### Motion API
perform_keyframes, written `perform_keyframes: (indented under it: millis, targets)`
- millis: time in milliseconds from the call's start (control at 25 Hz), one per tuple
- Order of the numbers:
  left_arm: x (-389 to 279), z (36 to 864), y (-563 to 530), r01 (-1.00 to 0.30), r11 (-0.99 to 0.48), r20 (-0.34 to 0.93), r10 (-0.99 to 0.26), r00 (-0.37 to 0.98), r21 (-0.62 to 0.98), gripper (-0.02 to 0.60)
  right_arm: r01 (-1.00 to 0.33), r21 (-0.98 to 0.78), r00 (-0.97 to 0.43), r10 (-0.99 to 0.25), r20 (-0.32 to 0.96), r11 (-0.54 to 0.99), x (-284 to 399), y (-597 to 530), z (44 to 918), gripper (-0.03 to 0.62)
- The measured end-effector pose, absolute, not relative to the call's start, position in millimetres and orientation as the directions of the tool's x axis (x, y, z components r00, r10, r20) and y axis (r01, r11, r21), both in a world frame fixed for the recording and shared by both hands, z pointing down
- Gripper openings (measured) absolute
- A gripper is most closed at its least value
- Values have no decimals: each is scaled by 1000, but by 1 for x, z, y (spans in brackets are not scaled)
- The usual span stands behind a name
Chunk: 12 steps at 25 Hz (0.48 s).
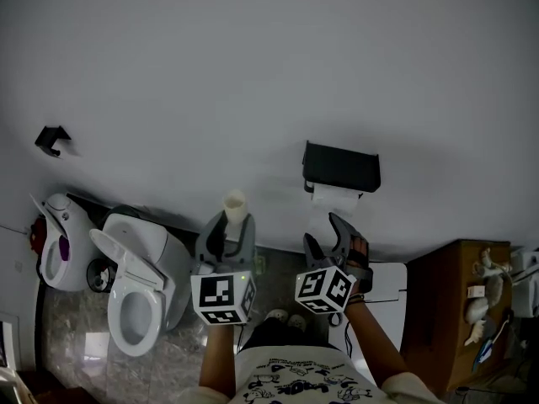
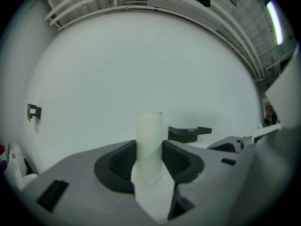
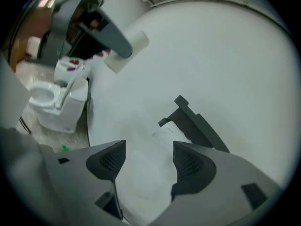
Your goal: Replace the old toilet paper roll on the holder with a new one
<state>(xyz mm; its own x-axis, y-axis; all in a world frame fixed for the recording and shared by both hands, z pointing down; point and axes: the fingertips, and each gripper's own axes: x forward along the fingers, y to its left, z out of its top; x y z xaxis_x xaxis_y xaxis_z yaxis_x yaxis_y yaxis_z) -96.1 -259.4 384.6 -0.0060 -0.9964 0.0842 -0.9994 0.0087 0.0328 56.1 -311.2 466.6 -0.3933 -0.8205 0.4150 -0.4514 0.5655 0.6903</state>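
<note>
A bare cardboard tube (image 1: 235, 205) stands upright between the jaws of my left gripper (image 1: 226, 223), which is shut on it; in the left gripper view the tube (image 2: 149, 135) fills the gap of the left gripper (image 2: 149, 158). The black wall holder (image 1: 341, 166) has a white paper roll (image 1: 333, 195) under its cover. My right gripper (image 1: 323, 234) is just below the holder, open, with nothing between its jaws. In the right gripper view, the right gripper (image 3: 149, 160) points at the holder (image 3: 197, 126) and the roll (image 3: 170, 133).
A white toilet (image 1: 139, 286) with its lid up stands at the lower left, a white bin (image 1: 56, 242) beside it. A black hook (image 1: 52, 139) is on the wall. A wooden cabinet (image 1: 455, 310) stands at the right, a white ledge (image 1: 386, 281) below the holder.
</note>
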Motion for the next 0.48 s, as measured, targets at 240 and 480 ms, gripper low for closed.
perform_keyframes:
  millis: [240, 480]
  targets:
    - [-79, 374, -267, -999, -27, 64, -997, 29, 32, 176, -696, 339, -544, -773, 327, 633, 67, -300, 424, 308]
    - [-72, 360, -274, -999, -40, 40, -998, 42, 37, 176, -817, 127, -529, -819, 223, 563, 105, -315, 388, 307]
